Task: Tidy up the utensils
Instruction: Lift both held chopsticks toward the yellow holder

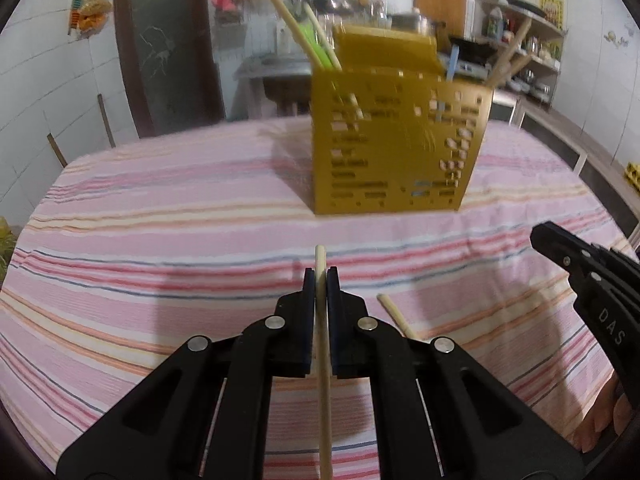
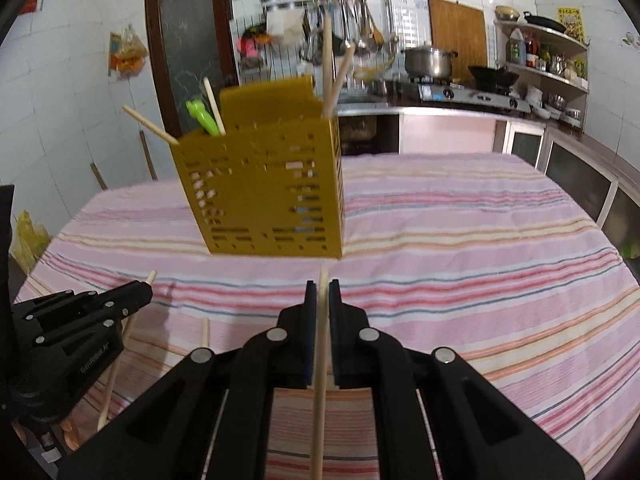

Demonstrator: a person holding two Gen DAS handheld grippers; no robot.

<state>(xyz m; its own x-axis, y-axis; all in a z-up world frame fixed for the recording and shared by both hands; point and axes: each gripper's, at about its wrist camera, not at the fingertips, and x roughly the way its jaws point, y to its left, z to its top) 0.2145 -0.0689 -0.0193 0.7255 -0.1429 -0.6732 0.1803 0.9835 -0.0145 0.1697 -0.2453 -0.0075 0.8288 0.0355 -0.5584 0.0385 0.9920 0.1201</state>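
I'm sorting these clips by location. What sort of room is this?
Most likely a home kitchen: a gas stove with a pot on it, ladles hanging on the tiled wall, and a cloth-covered table holding a yellow utensil holder.

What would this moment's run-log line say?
left tool: shut on chopstick | right tool: shut on chopstick | holder: ahead

The yellow utensil holder (image 1: 396,140) shows motion-blurred in the left view; each clamped chopstick (image 2: 320,380) runs off the bottom edge, lower ends unseen.
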